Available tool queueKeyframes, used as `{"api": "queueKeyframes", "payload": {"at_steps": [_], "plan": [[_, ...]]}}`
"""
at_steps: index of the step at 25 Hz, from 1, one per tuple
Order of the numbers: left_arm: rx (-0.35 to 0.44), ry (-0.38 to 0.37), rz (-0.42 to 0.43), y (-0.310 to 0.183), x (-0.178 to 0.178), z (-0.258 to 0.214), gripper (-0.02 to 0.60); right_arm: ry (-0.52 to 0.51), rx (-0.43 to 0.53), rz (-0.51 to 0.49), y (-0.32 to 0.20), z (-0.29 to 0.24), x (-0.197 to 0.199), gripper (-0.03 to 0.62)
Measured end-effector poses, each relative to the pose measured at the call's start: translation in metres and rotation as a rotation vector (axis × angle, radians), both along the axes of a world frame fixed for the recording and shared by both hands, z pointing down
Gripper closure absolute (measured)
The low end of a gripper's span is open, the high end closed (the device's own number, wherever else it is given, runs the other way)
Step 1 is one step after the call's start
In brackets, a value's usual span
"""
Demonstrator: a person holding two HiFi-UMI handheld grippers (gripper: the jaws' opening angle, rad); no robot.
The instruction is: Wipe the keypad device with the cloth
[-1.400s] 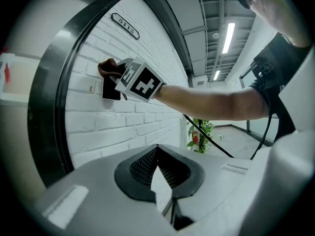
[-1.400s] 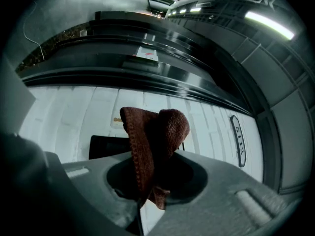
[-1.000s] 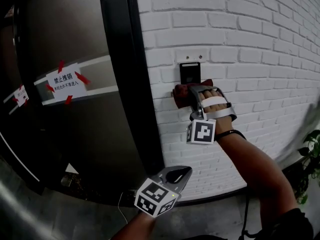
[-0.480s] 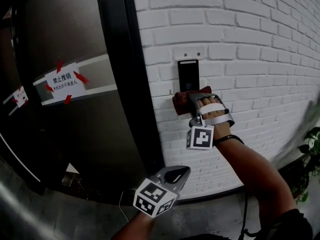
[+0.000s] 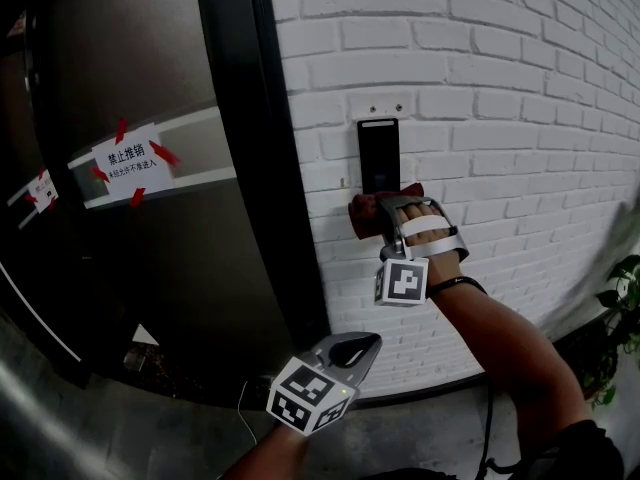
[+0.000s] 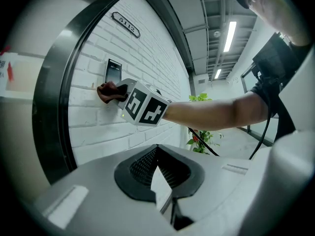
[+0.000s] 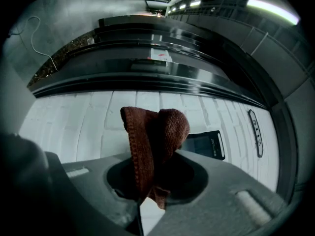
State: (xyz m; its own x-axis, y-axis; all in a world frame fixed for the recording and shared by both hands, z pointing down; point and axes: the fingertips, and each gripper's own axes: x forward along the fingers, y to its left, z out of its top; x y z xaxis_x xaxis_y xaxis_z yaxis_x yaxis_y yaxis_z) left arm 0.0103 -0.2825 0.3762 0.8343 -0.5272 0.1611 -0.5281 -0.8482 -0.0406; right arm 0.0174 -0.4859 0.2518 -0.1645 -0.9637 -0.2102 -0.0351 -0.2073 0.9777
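White-painted brick wall (image 5: 480, 88) fills the right of the head view, and a dark door (image 5: 150, 268) with a taped paper notice (image 5: 130, 163) fills the left. Nearest the camera, the left gripper (image 5: 362, 346) is held low on a raised wrist, well apart from the wall; its own view shows its jaws pressed together with nothing between them. Beyond it, the person's right forearm (image 5: 510, 338) reaches up and forward from the lower right, nearly straight, a dark band at the wrist. The right hand (image 5: 432, 226) sits under white straps behind the right gripper (image 5: 385, 208), whose jaws are clamped on a bunched reddish-brown cloth (image 5: 365, 213). That cloth is pushed against the bricks at the lower edge of the keypad device (image 5: 378, 155), a black upright panel fixed to the wall just right of the door frame. Farther off, a leafy plant (image 5: 622, 308) shows at the right edge.
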Motion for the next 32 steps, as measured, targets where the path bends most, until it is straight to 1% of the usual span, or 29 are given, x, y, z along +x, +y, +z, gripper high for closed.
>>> {"api": "queueKeyframes", "payload": {"at_steps": [3,5,8,10,12,15,19,22,25,29,32], "plan": [[-0.003,-0.001,-0.002,0.001,0.0,0.001,0.566,-0.007,-0.009,-0.011,0.003,0.002,-0.002,0.545],[-0.005,-0.002,-0.003,0.002,-0.001,0.002,0.565,-0.005,-0.036,-0.008,0.002,0.008,-0.003,0.545],[-0.006,-0.001,-0.006,0.004,-0.002,0.002,0.565,0.002,-0.161,0.045,-0.017,0.038,0.012,0.545],[-0.008,0.003,-0.009,0.006,-0.003,0.002,0.565,0.015,-0.211,0.066,-0.029,0.058,0.027,0.545],[-0.012,0.004,-0.011,0.007,-0.006,0.003,0.565,0.021,-0.235,0.071,-0.028,0.071,0.034,0.545],[-0.017,0.007,-0.019,0.005,-0.011,0.005,0.565,0.023,-0.262,0.068,-0.022,0.083,0.034,0.545],[-0.027,0.012,-0.021,0.004,-0.011,0.009,0.565,0.005,-0.288,0.032,-0.009,0.087,0.026,0.545],[-0.032,0.013,-0.021,0.003,-0.012,0.011,0.565,0.013,-0.273,0.007,0.008,0.076,0.017,0.545],[-0.032,0.016,-0.026,0.001,-0.014,0.011,0.565,0.003,-0.233,-0.04,0.03,0.05,0.004,0.545],[-0.029,0.02,-0.029,-0.001,-0.015,0.008,0.565,-0.002,-0.154,-0.081,0.055,0.001,-0.007,0.545],[-0.027,0.018,-0.026,0.0,-0.014,0.008,0.565,0.003,-0.072,-0.079,0.06,-0.032,-0.007,0.545]]}}
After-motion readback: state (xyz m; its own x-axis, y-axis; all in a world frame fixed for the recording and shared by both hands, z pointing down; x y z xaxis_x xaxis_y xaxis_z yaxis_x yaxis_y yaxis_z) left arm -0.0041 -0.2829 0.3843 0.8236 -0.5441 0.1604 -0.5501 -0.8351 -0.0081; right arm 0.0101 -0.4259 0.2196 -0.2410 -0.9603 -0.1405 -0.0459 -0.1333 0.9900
